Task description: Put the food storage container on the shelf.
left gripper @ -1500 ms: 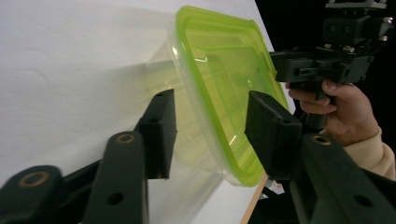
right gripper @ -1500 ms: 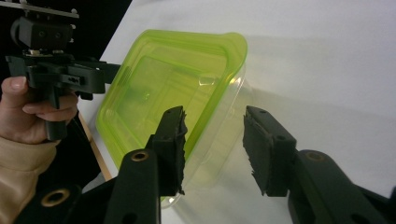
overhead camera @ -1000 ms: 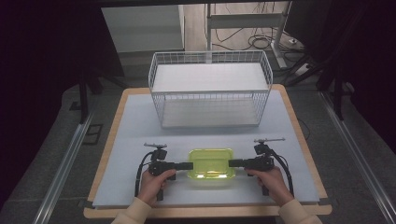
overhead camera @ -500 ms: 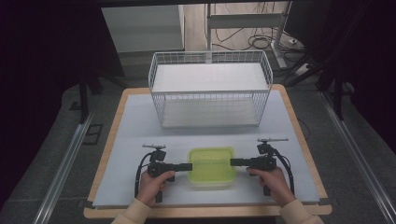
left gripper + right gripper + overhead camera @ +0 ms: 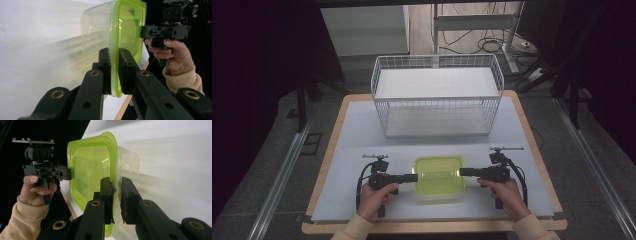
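Bright tabletop, dark surroundings, soft focus

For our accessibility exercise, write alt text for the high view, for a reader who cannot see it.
A person's two hands each hold tongs, left tongs and right tongs, clamped on opposite ends of a green-lidded clear container near the front of a white table. A white wire basket stands behind it.

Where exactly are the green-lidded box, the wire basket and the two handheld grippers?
green-lidded box (image 5: 438, 172): high view, middle of its lid.
wire basket (image 5: 437, 116): high view, its front wall.
left gripper (image 5: 414, 177): high view, at its jaw tips.
right gripper (image 5: 461, 172): high view, at its jaw tips.
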`<state>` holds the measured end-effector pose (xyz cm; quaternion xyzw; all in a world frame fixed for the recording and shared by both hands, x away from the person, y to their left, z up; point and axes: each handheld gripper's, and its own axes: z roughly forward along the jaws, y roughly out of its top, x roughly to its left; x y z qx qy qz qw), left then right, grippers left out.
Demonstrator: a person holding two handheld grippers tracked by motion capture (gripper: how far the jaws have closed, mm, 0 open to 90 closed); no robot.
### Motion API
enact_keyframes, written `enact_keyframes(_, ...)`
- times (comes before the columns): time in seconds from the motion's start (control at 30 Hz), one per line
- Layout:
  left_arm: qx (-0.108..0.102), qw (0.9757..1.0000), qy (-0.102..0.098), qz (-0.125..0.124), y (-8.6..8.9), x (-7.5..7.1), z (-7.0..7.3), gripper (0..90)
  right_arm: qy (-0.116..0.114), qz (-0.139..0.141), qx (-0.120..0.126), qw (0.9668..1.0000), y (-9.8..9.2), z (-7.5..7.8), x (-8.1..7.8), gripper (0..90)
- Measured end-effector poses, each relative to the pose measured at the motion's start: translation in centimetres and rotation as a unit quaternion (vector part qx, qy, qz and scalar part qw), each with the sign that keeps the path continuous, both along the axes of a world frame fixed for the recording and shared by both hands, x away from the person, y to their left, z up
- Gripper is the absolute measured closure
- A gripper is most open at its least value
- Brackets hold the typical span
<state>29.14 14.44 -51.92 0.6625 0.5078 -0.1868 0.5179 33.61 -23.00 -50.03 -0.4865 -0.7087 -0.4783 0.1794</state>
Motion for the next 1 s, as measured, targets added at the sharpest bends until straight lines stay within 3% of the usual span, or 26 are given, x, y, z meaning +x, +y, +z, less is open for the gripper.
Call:
enact_keyframes(0.27, -0.004, 0.9998, -0.018, -0.001, 0.3, -0.5, 1.3, 82.5, -0.030, 0.001, 0.002, 0.9996, 0.2, 1.3, -0.4, 81.3)
enact_keyframes(0.5, -0.005, 0.9995, -0.032, -0.002, 0.4, -0.4, 2.5, 82.7, -0.042, -0.001, 0.010, 0.9990, 0.2, 2.2, -0.5, 81.3)
enact_keyframes(1.0, -0.010, 0.9976, -0.068, -0.007, 0.6, 0.3, 6.2, 82.8, -0.102, -0.011, 0.016, 0.9946, 0.2, 5.9, -0.6, 81.3)
